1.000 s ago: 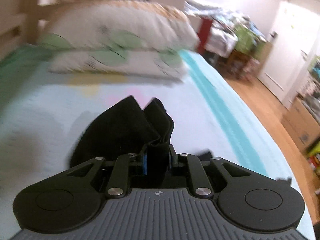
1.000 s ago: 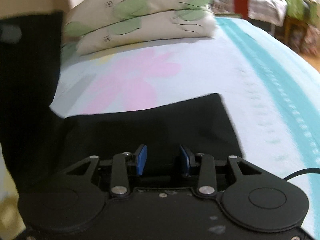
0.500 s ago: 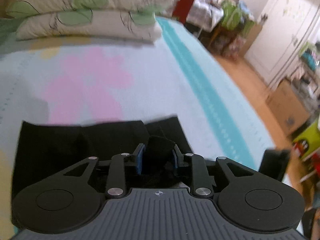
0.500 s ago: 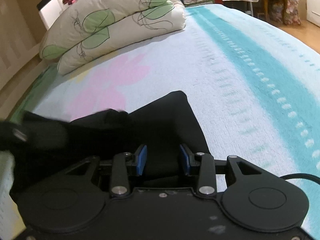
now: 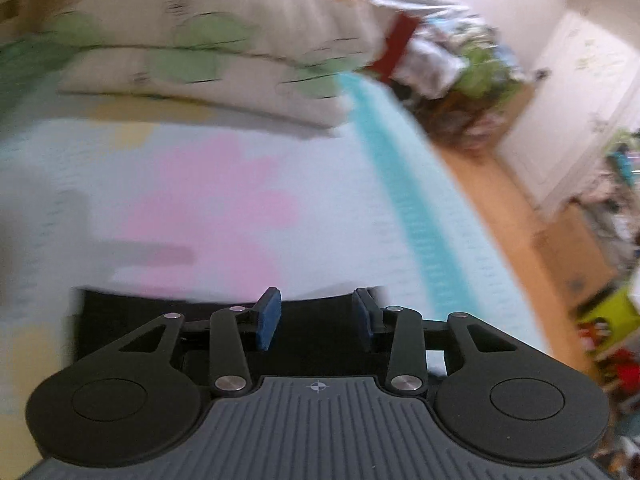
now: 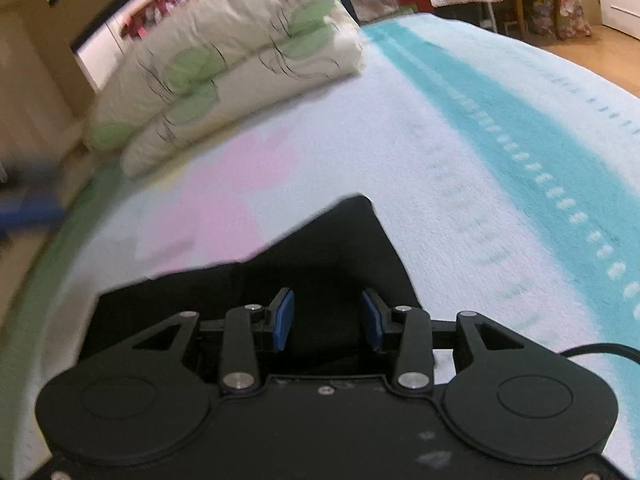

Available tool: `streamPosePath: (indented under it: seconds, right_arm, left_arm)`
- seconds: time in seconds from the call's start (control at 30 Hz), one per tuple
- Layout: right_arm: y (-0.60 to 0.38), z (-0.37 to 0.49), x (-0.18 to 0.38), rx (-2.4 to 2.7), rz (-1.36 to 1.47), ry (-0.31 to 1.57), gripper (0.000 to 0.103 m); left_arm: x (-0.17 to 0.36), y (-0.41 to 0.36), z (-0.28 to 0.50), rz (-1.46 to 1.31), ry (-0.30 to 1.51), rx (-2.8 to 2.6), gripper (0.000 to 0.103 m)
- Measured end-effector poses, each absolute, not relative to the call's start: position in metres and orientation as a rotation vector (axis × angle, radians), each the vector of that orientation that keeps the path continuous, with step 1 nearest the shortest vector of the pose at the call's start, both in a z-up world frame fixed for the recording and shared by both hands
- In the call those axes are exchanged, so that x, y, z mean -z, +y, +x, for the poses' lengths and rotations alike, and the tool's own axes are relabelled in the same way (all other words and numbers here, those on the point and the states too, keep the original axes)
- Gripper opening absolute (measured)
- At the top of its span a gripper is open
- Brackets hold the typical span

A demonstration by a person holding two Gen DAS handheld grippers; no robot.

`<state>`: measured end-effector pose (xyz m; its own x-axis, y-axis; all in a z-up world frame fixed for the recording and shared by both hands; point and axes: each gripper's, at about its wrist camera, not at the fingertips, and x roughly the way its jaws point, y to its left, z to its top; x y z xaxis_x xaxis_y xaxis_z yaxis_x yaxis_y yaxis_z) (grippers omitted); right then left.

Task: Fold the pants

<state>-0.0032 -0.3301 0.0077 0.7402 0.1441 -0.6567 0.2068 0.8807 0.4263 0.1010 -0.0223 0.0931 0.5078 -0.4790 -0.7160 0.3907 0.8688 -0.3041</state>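
The black pants (image 6: 328, 256) lie folded and flat on the bed, just under both grippers. In the left wrist view only their far edge (image 5: 132, 312) shows as a dark band below the fingers. My left gripper (image 5: 316, 318) is open and empty above that edge. My right gripper (image 6: 328, 320) is open and empty, its blue pads over the pants' right part, whose corner points away from me. The near part of the pants is hidden by the gripper bodies.
The bed cover (image 6: 460, 152) is pale blue with a pink flower and a teal stripe. Two stacked leaf-print pillows (image 6: 224, 76) lie at the far end. Right of the bed is a wooden floor (image 5: 516, 216) with cluttered furniture and boxes.
My left gripper has opened and let go of the black cloth it held, and pulled back. The pants now lie flat. My right gripper stayed open over them.
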Motion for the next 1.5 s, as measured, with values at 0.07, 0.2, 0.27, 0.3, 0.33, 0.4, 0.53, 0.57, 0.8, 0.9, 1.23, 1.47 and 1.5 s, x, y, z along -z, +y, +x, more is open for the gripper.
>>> streamPosePath:
  seconds: [0.07,0.2,0.27,0.3,0.33,0.4,0.53,0.57,0.8,0.9,1.23,1.47,1.5]
  right_arm:
    - [-0.326,-0.003,-0.013,-0.009,0.519,0.735,0.041]
    - [-0.313,0.0,-0.011,-0.105,0.552,0.784,0.042]
    - [-0.307,0.002,-0.004,-0.13,0.567,0.822,0.043]
    - [-0.305,0.003,-0.002,-0.132,0.573,0.838,0.043]
    - [-0.302,0.005,0.001,-0.133,0.578,0.853,0.044]
    - [-0.298,0.006,0.004,-0.137,0.59,0.863,0.046]
    - [-0.293,0.01,0.01,-0.136,0.604,0.868,0.051]
    - [-0.292,0.011,0.011,-0.134,0.606,0.87,0.052]
    - [-0.282,0.021,0.017,-0.14,0.59,0.872,0.057]
    - [-0.282,0.021,0.017,-0.117,0.557,0.866,0.054]
    - [-0.242,0.018,0.013,-0.134,0.285,0.825,0.028]
    - [-0.254,0.011,-0.047,-0.112,0.161,0.666,0.001]
    - [-0.258,0.013,-0.052,-0.085,0.141,0.646,0.001]
  left_arm:
    - [-0.082,0.002,0.107,-0.066,0.918,0.422,0.038]
    - [-0.058,0.042,0.116,0.003,0.988,0.277,0.038]
    - [-0.047,0.059,0.121,-0.019,1.036,0.253,0.038]
    - [-0.041,0.067,0.122,-0.044,1.055,0.248,0.038]
    - [-0.037,0.073,0.122,-0.069,1.068,0.246,0.038]
    - [-0.032,0.083,0.121,-0.11,1.076,0.24,0.038]
    - [-0.018,0.095,0.117,-0.104,1.083,0.184,0.038]
    - [-0.016,0.097,0.119,-0.106,1.094,0.176,0.038]
    - [-0.015,0.102,0.128,-0.177,1.094,0.178,0.038]
    - [-0.015,0.101,0.127,-0.17,1.094,0.191,0.038]
    - [-0.015,0.1,0.127,-0.176,1.083,0.199,0.038]
    - [-0.018,0.103,0.128,-0.178,1.069,0.186,0.038]
    - [-0.018,0.101,0.128,-0.172,1.07,0.187,0.038]
